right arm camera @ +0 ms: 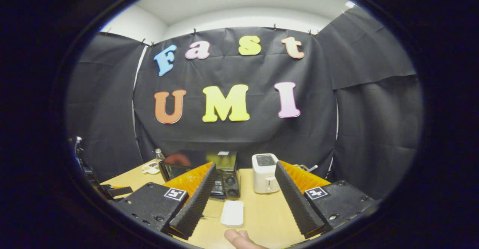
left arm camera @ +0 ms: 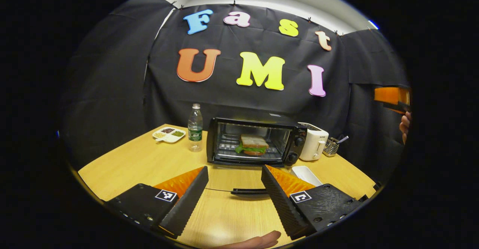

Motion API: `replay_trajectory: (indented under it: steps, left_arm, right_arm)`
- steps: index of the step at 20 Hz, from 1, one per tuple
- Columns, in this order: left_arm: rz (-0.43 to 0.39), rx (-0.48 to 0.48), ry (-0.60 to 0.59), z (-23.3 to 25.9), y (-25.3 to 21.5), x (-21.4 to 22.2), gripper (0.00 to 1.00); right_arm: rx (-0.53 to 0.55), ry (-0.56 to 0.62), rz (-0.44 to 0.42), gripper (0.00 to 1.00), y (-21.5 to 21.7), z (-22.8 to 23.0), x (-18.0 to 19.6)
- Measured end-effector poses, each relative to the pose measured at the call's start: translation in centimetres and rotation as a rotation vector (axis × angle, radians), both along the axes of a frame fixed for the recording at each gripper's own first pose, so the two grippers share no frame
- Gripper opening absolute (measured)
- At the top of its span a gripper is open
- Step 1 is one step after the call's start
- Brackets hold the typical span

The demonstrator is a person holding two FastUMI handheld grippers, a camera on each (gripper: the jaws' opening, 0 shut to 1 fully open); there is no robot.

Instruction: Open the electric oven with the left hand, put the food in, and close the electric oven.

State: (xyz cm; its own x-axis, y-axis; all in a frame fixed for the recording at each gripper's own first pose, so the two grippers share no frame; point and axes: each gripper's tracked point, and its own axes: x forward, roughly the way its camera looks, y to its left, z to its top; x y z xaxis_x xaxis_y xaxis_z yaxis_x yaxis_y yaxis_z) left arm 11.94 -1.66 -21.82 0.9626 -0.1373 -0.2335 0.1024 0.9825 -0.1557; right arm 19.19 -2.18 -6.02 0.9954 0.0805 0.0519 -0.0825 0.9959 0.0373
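Wooden tabletop point(left arm camera: 131, 166) carrying the electric oven point(left arm camera: 256, 140), door lowered, sandwich point(left arm camera: 253, 144) on its rack; white toaster point(left arm camera: 313, 146) just beside it. Left gripper point(left arm camera: 234, 191) and right gripper point(right arm camera: 245, 196): jaws spread, holding nothing.

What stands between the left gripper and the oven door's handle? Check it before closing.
Nothing visible does. The left gripper is open, and the handle of the lowered door shows in the gap between its fingers. The sandwich already sits inside the oven. The white tray lies off to the side.
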Motion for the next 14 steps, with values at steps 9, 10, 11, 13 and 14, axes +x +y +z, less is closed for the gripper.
replay_trajectory:
  steps: [9, 10, 11, 13, 14]
  left_arm:
    - [-0.055, 0.071, 0.209, -9.5, -4.8, 2.4, 0.94]
    - [-0.063, 0.081, 0.229, -10.2, -5.3, 2.4, 0.94]
    - [-0.071, 0.091, 0.254, -11.0, -5.8, 2.4, 0.94]
    - [-0.07, 0.126, 0.286, -12.3, -6.1, 2.5, 0.94]
    - [-0.074, 0.132, 0.298, -12.7, -6.4, 2.5, 0.94]
  right_arm:
    - [0.067, -0.03, -0.104, 1.0, -7.7, -0.6, -4.7]
    - [0.062, -0.033, -0.106, 1.0, -7.7, -0.7, -4.9]
    - [0.056, -0.035, -0.107, 1.0, -7.9, -0.8, -5.1]
    - [0.047, -0.043, -0.099, 1.0, -7.9, -0.8, -5.6]
    - [0.044, -0.052, -0.095, 1.0, -8.1, -0.7, -6.1]
